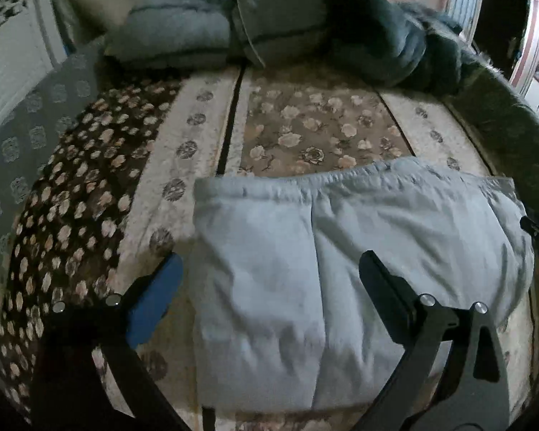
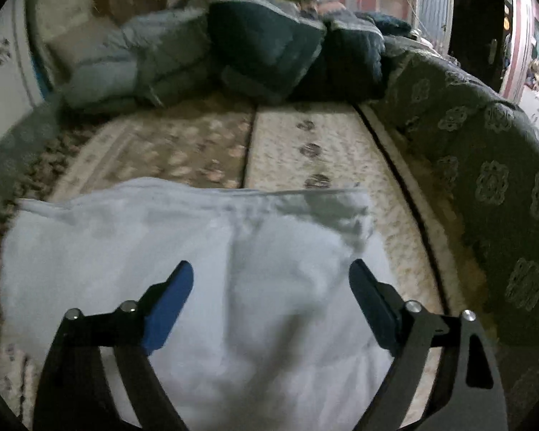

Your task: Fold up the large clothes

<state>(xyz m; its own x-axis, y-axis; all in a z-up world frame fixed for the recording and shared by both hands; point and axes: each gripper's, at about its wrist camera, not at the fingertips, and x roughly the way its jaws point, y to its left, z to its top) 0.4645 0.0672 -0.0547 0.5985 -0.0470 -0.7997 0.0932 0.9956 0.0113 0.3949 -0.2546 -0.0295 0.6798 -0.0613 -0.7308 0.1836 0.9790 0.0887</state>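
floral bedspread [image 1: 212, 136]; folded grey trousers [image 1: 305, 251] under both spread, empty grippers; quilts [image 1: 183, 32] behind.

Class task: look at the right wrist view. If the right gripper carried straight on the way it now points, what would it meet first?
Most likely the pale folded garment lying on the floral bed cover. The right gripper stands open above it with nothing between; exact depth is unclear.

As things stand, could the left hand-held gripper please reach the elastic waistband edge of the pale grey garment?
Probably yes: the left hand-held gripper is open above the pale grey garment, with nothing between.
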